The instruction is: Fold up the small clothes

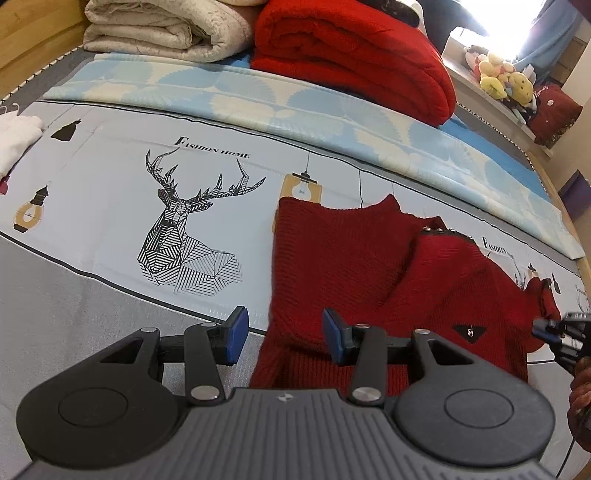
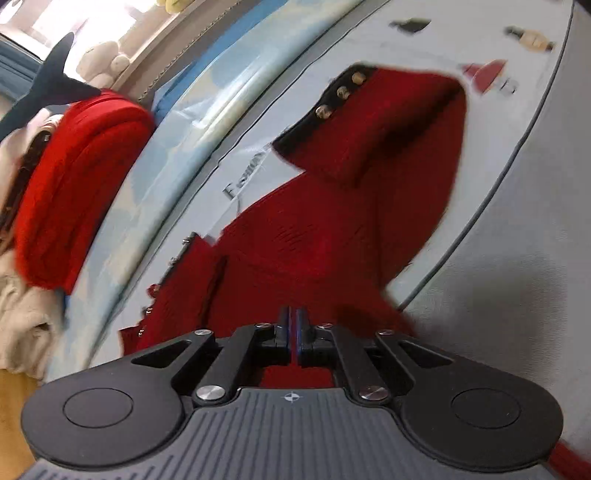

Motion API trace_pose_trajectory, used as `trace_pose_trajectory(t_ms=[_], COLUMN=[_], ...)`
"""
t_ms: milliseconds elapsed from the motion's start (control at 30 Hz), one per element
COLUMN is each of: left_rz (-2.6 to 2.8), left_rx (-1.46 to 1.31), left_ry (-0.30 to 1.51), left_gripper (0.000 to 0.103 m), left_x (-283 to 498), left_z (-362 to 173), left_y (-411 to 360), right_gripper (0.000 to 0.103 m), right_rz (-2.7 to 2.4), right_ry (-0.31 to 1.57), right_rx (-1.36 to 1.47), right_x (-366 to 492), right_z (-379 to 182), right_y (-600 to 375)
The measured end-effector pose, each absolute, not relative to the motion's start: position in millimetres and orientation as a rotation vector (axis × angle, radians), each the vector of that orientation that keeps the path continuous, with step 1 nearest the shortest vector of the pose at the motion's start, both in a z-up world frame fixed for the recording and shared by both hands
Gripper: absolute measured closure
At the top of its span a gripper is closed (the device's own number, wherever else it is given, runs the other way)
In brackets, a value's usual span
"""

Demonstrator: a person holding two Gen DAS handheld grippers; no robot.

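A small dark red knit sweater (image 1: pixel 369 266) lies on the printed mat (image 1: pixel 110 192), partly folded, one sleeve with a black cuff and gold buttons (image 2: pixel 340 92) laid over the body. My left gripper (image 1: pixel 282 334) is open, its blue pads (image 1: pixel 236 334) straddling the sweater's lower left edge. My right gripper (image 2: pixel 291 328) is shut on the sweater (image 2: pixel 295 251) at its near edge; it also shows in the left wrist view (image 1: pixel 554 328) at the sweater's right side.
A folded red blanket (image 1: pixel 354 51) and a beige quilt (image 1: pixel 159 29) lie at the back of the bed. A white garment (image 1: pixel 14 140) lies at the far left. Plush toys (image 1: pixel 498 74) sit on a ledge at the right.
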State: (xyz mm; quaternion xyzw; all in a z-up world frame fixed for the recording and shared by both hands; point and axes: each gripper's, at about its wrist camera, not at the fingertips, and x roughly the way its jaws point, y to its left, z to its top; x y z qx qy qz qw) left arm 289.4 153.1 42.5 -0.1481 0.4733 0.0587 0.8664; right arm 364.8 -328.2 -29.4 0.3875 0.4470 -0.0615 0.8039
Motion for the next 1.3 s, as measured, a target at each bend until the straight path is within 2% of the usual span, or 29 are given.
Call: trace_pose_trajectory(t_ms=[33,67,100,533,767,833,867,900,1000,1133,1300], left_rz=[0.124,0.124,0.124,0.108,0.097,0.097,0.097,0.096,0.091,0.094,0.094], left_rx=[-0.309,-0.305,-0.299,-0.262,-0.253,-0.253,-0.254,-0.254,-0.259,-0.281,-0.283], left_ry=[0.992,0.996,1.001,1.018,1.022,1.019,1.02,1.021,1.02,1.002,0.995], left_gripper=[0.053,0.053,0.053,0.053,0.053,0.053,0.053,0.053,0.053,0.053,0.053], left_x=[289.7,290.2,290.7,294.6,296.9,297.5,297.8,298.2,298.7,300.7,297.3], left_z=[41.9,41.0,39.8,34.8,33.5,33.8,33.7,33.6,34.8,40.0,43.7], left_y=[152.4,151.9,150.5,145.7,144.3,144.1,143.9,143.0,143.1,145.6,147.8], right_gripper=[0.083,0.065,0.053,0.052,0.055,0.072,0.086,0.092,0.096,0.096,0.097], right_rz=[-0.093,-0.069,-0.054,0.064,0.067,0.064,0.058,0.055,0.071,0.125,0.019], right_ry=[0.948,0.942,0.934,0.915,0.87,0.868,0.871,0.864,0.802,0.663,0.708], right_rx=[0.824,0.817,0.813,0.852,0.845,0.843,0.84,0.839,0.838,0.749,0.65], right_x=[369.7,374.4,378.1,435.3,457.4,460.5,461.3,460.5,453.8,432.6,388.3], right_z=[-30.1,-30.8,-31.9,-82.0,-95.8,-97.5,-98.6,-98.3,-78.4,-2.1,44.4], right_y=[-326.5,-322.5,-318.7,-278.9,-271.3,-271.4,-271.9,-273.1,-273.8,-265.9,-273.2])
